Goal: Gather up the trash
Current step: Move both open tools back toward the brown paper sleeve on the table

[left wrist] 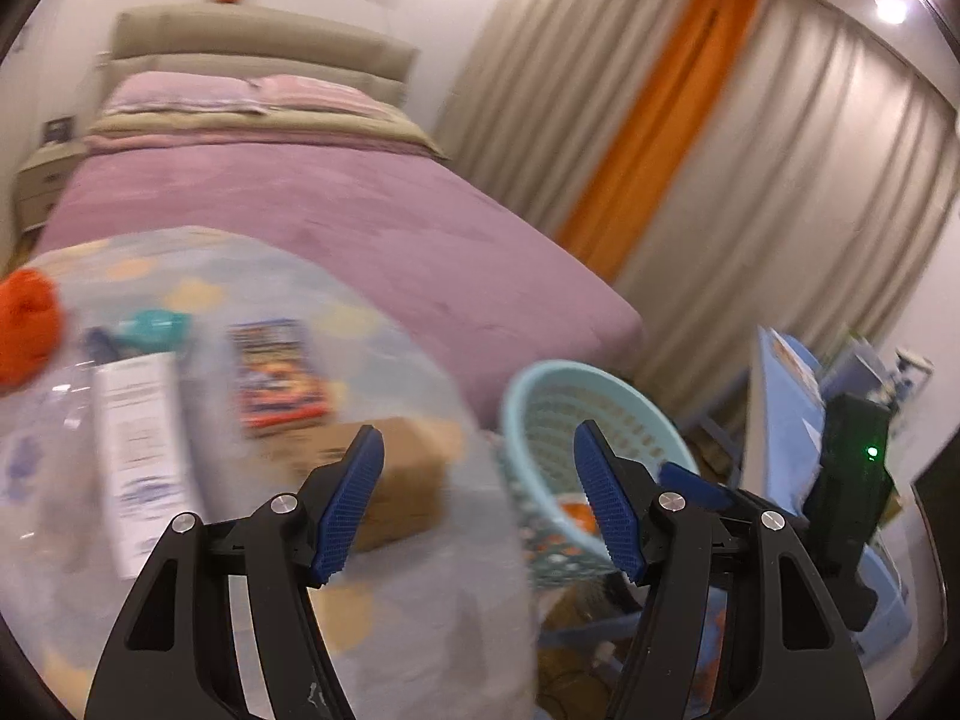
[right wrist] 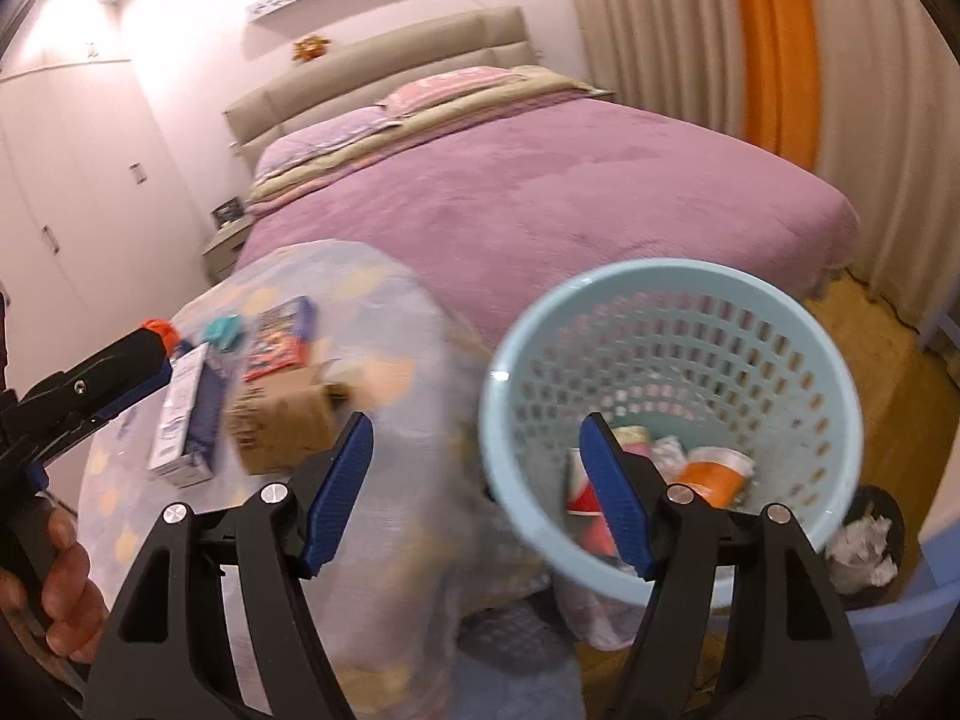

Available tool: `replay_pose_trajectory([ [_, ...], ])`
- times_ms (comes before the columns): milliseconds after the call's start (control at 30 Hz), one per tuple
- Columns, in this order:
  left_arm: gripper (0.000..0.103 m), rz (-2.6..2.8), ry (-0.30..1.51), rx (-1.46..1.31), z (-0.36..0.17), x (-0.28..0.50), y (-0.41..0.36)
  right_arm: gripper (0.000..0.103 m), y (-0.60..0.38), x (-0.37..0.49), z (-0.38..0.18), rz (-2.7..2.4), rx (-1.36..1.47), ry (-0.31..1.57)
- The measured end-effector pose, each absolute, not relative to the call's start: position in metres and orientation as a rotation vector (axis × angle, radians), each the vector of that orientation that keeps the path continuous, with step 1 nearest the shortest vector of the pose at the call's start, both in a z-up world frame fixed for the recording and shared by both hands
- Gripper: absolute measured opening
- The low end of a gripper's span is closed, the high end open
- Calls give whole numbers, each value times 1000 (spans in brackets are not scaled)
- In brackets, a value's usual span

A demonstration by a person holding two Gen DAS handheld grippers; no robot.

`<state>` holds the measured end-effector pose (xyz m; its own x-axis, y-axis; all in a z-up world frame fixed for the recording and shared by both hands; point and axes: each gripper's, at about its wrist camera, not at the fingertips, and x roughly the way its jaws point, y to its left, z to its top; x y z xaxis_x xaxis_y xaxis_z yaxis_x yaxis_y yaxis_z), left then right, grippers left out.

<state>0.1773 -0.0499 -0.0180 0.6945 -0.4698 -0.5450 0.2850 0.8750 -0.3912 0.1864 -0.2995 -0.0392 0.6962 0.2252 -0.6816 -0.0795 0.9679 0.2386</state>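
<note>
My left gripper [left wrist: 480, 504] is open with nothing between its blue pads, above a table under a pale patterned cloth [left wrist: 384, 630]. On the cloth lie a white carton [left wrist: 144, 456], a cardboard box [left wrist: 402, 474], a colourful packet [left wrist: 279, 378], a teal item [left wrist: 156, 324] and an orange lump [left wrist: 27, 324]. My right gripper [right wrist: 474, 492] is also open and empty, over the rim of a light blue mesh basket [right wrist: 600, 282]. Inside it are an orange cup [right wrist: 714, 474], a red cup [right wrist: 585, 492] and crumpled paper [right wrist: 669, 450]. A hand [right wrist: 66, 576] holds the left gripper [right wrist: 162, 354] at the left.
A bed with a purple cover [right wrist: 540, 192] stands right behind the table and basket. Grey and orange curtains [left wrist: 660, 138] hang on the right. A black bin with crumpled paper [right wrist: 864, 540] sits on the wooden floor by a blue plastic seat [right wrist: 900, 612].
</note>
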Motion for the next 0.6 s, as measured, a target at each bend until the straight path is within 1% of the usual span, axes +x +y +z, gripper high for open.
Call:
replay_pose_trajectory([
  [33,68,-397,679,-292,-18,175,-39,68,-295,187,-38,180,193,783],
  [100,70,-340,671,-294,-19,172,-18,68,-282,190,-37,202,183,786],
  [333,70,-263,686,-310,-38,167,33,68,-243,199,-44,263,167,805],
  [600,70,-189,769,-288,-67,184,42,68,-212,210,-58,334,167,830],
])
